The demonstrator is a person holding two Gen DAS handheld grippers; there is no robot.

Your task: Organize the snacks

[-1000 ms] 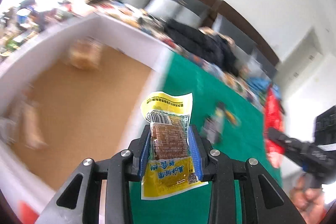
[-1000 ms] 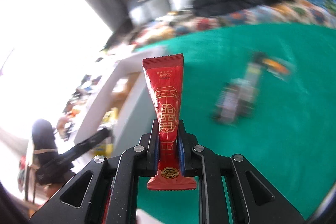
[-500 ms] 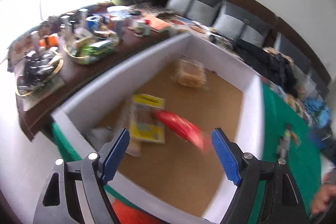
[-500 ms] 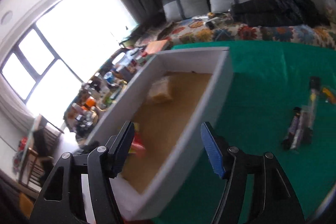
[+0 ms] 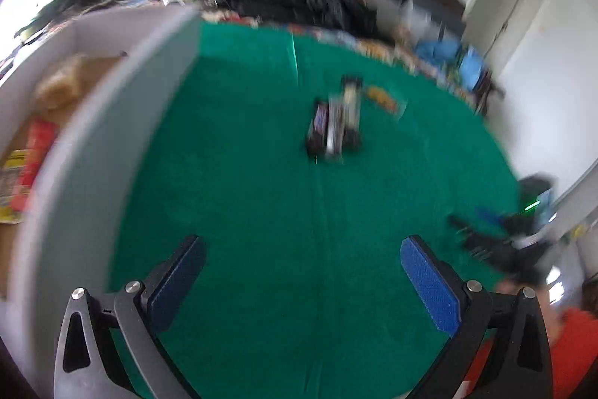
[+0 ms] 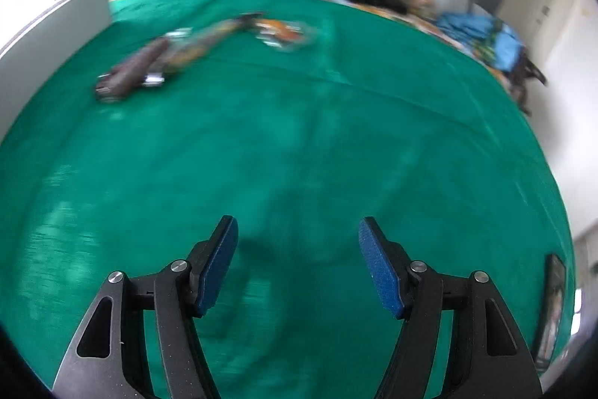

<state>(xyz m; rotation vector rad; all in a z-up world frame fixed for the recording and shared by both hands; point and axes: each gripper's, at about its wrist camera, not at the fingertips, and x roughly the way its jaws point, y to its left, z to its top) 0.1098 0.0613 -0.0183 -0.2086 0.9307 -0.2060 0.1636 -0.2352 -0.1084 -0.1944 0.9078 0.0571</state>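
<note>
My left gripper [image 5: 302,260], jaws just spread wide, and right gripper [image 6: 298,251], jaws apart, hang empty over the green cloth [image 5: 261,212]; dark snack bars [image 5: 334,124] lie ahead, labels blurred unreadable, beside the white box [image 5: 93,137].

Green cloth [image 5: 261,212] bears snack packets [image 5: 334,128] (blurred), white box [image 5: 112,122].

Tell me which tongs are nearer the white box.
Left. The left tongs hang right beside the white box; the right tongs sit farther out over the green cloth.
</note>
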